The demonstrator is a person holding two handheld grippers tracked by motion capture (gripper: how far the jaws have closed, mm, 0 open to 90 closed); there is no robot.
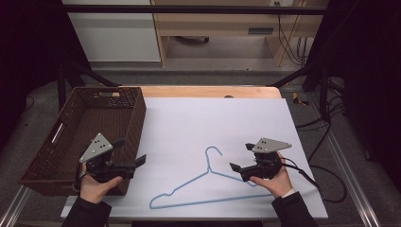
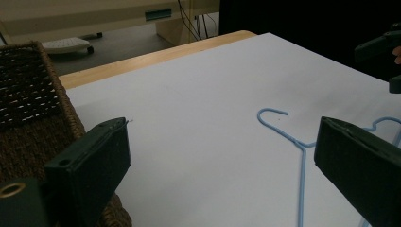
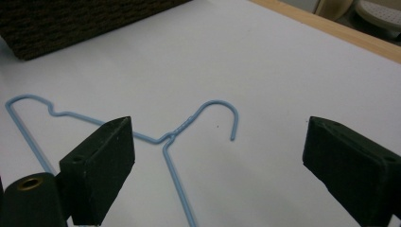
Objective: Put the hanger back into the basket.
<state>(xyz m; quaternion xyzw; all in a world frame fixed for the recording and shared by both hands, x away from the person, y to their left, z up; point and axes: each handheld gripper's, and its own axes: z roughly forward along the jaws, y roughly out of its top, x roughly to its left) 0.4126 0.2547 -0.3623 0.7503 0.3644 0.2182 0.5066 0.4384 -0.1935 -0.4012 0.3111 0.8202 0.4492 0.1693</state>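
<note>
In the high view, a light blue wire hanger (image 1: 208, 182) lies flat on the white sheet covering the bench (image 1: 217, 118), its hook pointing away from the person. A dark brown wicker basket (image 1: 71, 142) sits at the bench's left edge. The left gripper (image 1: 131, 152) hovers just beside the basket's near corner, jaws spread and holding nothing. The right gripper (image 1: 240, 156), also wide open and empty, hangs by the hanger's right shoulder.

In the left gripper view, the hanger's hook (image 2: 272, 113) lies between the parted jaws, farther off.

In the right gripper view, the hanger's twisted neck (image 3: 170, 137) lies on the sheet between the wide jaws.
</note>
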